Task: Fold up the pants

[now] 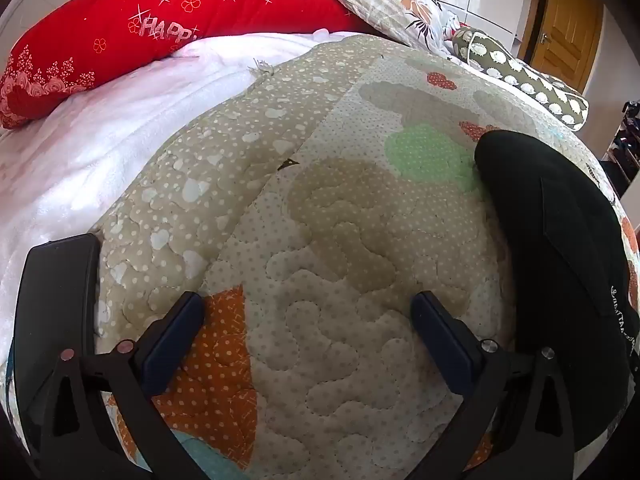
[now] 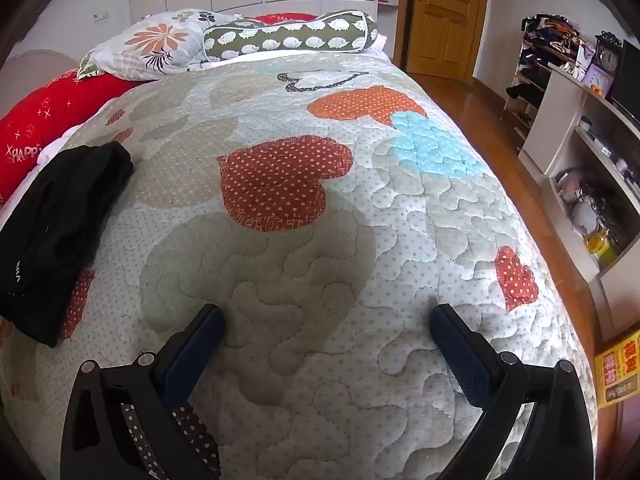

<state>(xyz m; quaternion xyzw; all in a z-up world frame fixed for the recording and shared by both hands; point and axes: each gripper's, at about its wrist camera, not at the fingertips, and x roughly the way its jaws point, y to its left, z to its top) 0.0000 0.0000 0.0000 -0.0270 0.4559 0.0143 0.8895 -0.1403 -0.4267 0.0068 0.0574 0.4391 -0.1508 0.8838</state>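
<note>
A big bed fills both views, and its quilt [image 2: 304, 240] has dots, wavy stitching and patches of color. The quilt is the landmark for everything here.

At the far end of the quilt lie the pillows. A long red pillow [image 1: 132, 36] with white flowers and letters lies along the quilt's far left edge. A white blanket [image 1: 100, 136] shows between the red pillow and the quilt. A flowered pillow [image 2: 156, 44] rests at the head of the quilt, and a green roll pillow [image 2: 288, 38] with white shapes lies just beside it.

The pants [image 2: 60, 232] are black and lie bunched in a heap on the left part of the quilt, near the red pillow side. White letters show on the cloth. In the left wrist view the pants [image 1: 560, 248] sit at the right edge, just beside the right finger of the left gripper.

Off the right side of the quilt are a wooden floor [image 2: 500, 128], a wooden door [image 2: 444, 16] and white shelves [image 2: 580, 152] full of small things.

The left gripper [image 1: 308, 312] hangs over the bare quilt with its fingers wide apart and nothing between them. The right gripper [image 2: 328, 328] is over the bare quilt too, well apart from the pants, fingers wide apart and holding nothing. Nothing lies between either gripper and the pants.
</note>
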